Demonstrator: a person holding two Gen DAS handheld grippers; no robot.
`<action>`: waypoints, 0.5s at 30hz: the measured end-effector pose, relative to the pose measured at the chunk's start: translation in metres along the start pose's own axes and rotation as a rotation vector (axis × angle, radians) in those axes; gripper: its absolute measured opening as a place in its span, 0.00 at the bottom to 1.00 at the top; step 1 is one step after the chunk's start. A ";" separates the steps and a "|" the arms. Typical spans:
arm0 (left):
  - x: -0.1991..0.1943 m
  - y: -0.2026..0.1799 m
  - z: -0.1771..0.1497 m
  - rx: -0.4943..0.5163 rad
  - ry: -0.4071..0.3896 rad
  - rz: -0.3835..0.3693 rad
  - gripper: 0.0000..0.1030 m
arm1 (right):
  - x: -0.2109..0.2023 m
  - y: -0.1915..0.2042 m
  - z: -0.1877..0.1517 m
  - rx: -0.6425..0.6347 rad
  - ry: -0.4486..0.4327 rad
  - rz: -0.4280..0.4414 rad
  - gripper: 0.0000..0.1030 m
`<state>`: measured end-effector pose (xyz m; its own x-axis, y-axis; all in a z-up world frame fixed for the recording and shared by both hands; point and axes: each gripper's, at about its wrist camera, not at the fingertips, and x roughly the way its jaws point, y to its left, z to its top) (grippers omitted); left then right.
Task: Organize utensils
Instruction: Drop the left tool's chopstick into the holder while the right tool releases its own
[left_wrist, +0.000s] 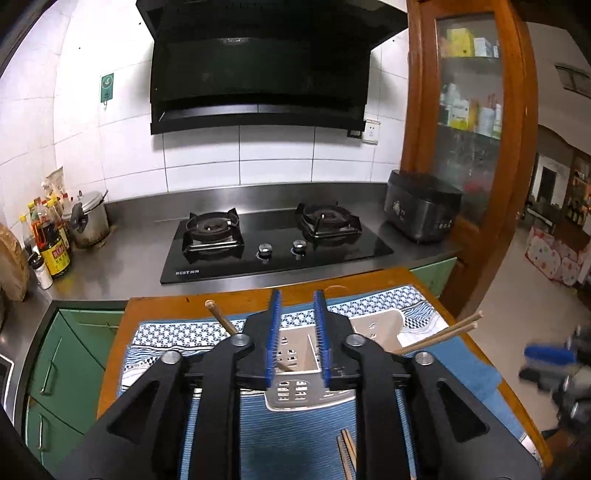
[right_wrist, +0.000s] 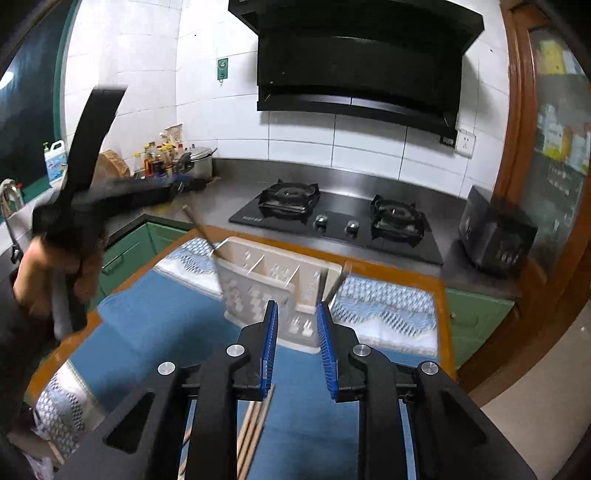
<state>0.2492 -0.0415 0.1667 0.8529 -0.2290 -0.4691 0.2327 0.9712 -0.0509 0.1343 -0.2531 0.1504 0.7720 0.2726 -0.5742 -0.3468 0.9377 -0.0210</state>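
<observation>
While both my tongs hang open and empty, my left gripper (left_wrist: 298, 334) above the beige utensil holder (left_wrist: 295, 350) and my right gripper (right_wrist: 296, 347) just short of it, loose chopsticks (right_wrist: 255, 432) lie nearest on the blue mat (right_wrist: 155, 317). Beyond, more chopsticks (left_wrist: 439, 334) lean in the holder's end compartments; farther off sits the gas stove (left_wrist: 273, 240).

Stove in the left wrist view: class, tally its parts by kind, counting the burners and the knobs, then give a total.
burners: 2
knobs: 2
Total: 4
</observation>
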 end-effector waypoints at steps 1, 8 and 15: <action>-0.009 -0.001 0.000 -0.001 -0.018 0.001 0.31 | -0.002 0.002 -0.007 0.004 0.007 0.006 0.21; -0.059 -0.010 -0.018 0.022 -0.063 -0.006 0.49 | -0.004 0.022 -0.074 0.005 0.087 0.008 0.21; -0.089 -0.018 -0.081 0.030 -0.016 -0.018 0.64 | 0.001 0.028 -0.134 0.056 0.168 0.020 0.21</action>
<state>0.1311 -0.0330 0.1385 0.8556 -0.2480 -0.4544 0.2621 0.9645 -0.0328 0.0541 -0.2557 0.0390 0.6635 0.2561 -0.7030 -0.3273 0.9443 0.0352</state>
